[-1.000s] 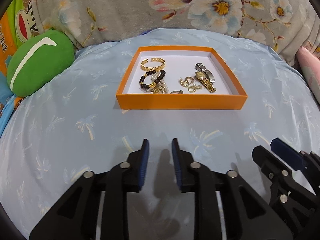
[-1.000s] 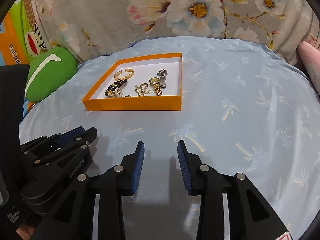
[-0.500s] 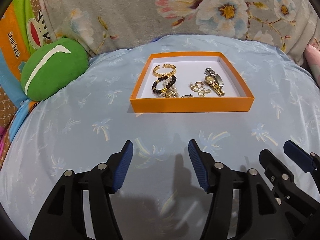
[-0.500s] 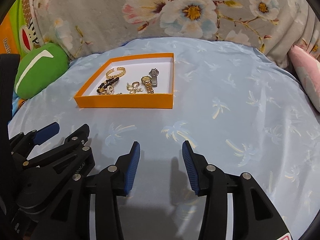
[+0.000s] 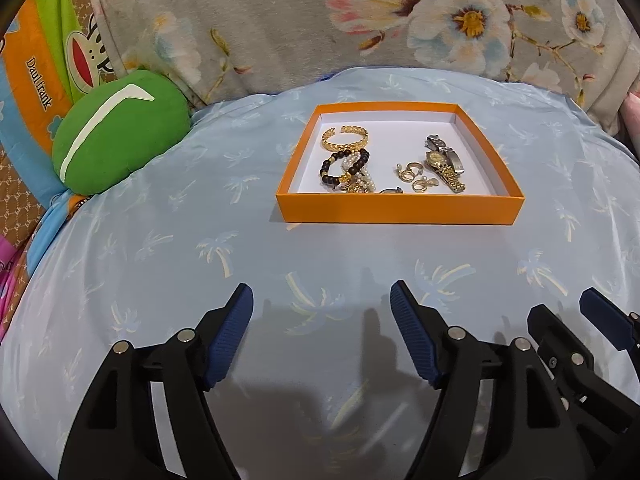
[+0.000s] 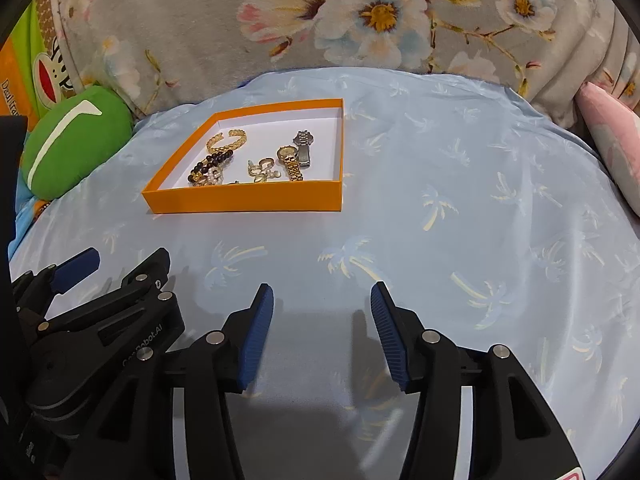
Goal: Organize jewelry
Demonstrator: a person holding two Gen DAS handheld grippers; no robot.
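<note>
Currently the left gripper [image 5: 321, 304] and right gripper [image 6: 322, 302] stand spread, holding nothing. Inside the shallow orange cardboard tray [image 5: 400, 210], the gold link-band wristwatch [image 5: 444, 170] lies flat, long axis running near-to-far.

On the pale blue palm-print bedsheet [image 5: 160, 240] an orange shallow cardboard box [image 5: 400, 210] is set, a gold cuff bracelet [image 5: 345, 139], dark beaded bracelet [image 5: 340, 164], gold rings [image 5: 412, 174] and gold-link wristwatch [image 5: 442, 166] laid inside, a green round cushion [image 5: 116, 144] placed to its left.
</note>
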